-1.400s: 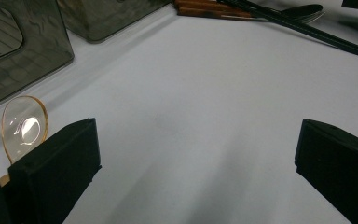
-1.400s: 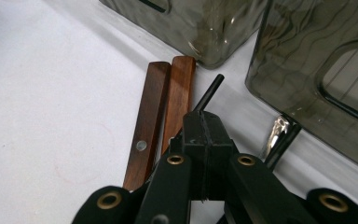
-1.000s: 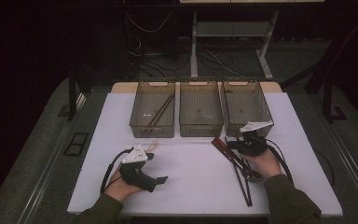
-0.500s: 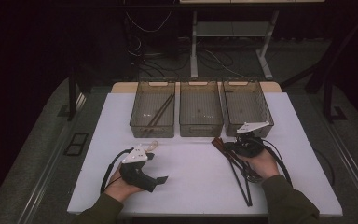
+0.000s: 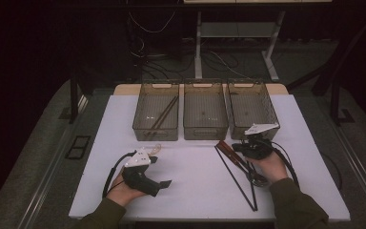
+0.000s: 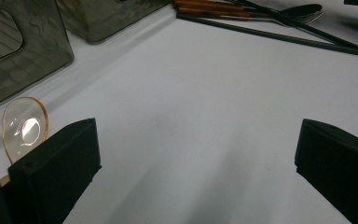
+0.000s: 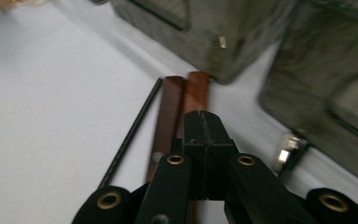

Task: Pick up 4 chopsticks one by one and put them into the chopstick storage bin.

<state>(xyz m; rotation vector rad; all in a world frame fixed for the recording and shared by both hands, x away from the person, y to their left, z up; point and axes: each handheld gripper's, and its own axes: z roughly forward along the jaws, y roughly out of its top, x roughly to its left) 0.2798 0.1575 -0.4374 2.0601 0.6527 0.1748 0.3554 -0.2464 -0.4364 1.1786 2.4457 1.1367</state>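
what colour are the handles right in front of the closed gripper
Reddish-brown, like wood. The two handles show best in the right gripper view, just beyond the right gripper.

High view: above table (image 5: 195,191), looking forward and down | Left gripper view: low, close over tabletop | Right gripper view: very close | Shared: brown-handled cutlery (image 5: 228,150), trays (image 5: 205,114)

Bench (image 5: 195,191) surface white; three bins (image 5: 205,117) smoky translucent grey. Utensil handles (image 7: 182,107) reddish-brown wood, chopsticks (image 5: 240,179) black. Spoon (image 6: 24,127) clear with amber rim; both tongs (image 7: 204,140) matt black
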